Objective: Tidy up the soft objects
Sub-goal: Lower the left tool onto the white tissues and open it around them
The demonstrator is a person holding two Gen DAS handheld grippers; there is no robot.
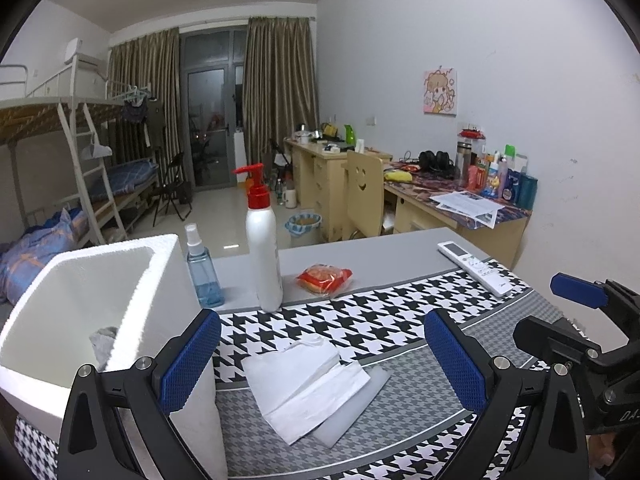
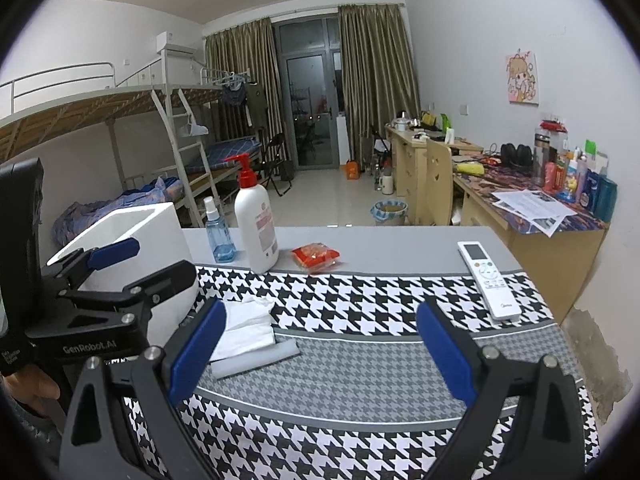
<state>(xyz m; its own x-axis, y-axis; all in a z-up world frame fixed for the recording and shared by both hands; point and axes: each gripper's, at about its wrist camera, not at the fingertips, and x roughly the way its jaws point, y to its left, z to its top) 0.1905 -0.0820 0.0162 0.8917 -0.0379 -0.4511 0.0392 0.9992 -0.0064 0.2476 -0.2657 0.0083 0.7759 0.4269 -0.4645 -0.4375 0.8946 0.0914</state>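
Landmark: we take the white foam box point(image 1: 86, 304) at the table's point(image 1: 360, 248) left end as our reference for all places.

Left tool: the left tool point(image 1: 320, 364) is spread wide and holds nothing; it hovers just right of the foam box, low over the houndstooth cloth point(image 1: 400, 312).

Right tool: the right tool point(image 2: 320, 356) is likewise spread and empty, further right of the box, over the cloth's grey band.

Task item: a folded white tissue point(image 1: 304, 380) lies flat on the cloth just right of the box, partly over a thin grey foam sheet point(image 1: 360, 404).

Item relative to tools: in the left wrist view the tissue sits between the left tool's fingers and slightly ahead of them, untouched. In the right wrist view it lies beside that tool's left finger, outside the gap.

Box contents: a grey soft item point(image 1: 105, 342) shows inside the box near its right wall; we cannot identify it further.

Reason for placement: we judge the open-topped box serves as the collecting bin, and the left tool is opened over the tissue to take it.

Hard items: a pump bottle point(image 1: 262, 248), a spray bottle point(image 1: 202, 268), a snack packet point(image 1: 325, 277) and a remote point(image 1: 476, 266) stand right of the box, behind the tissue. We judge they are not part of the sorting.
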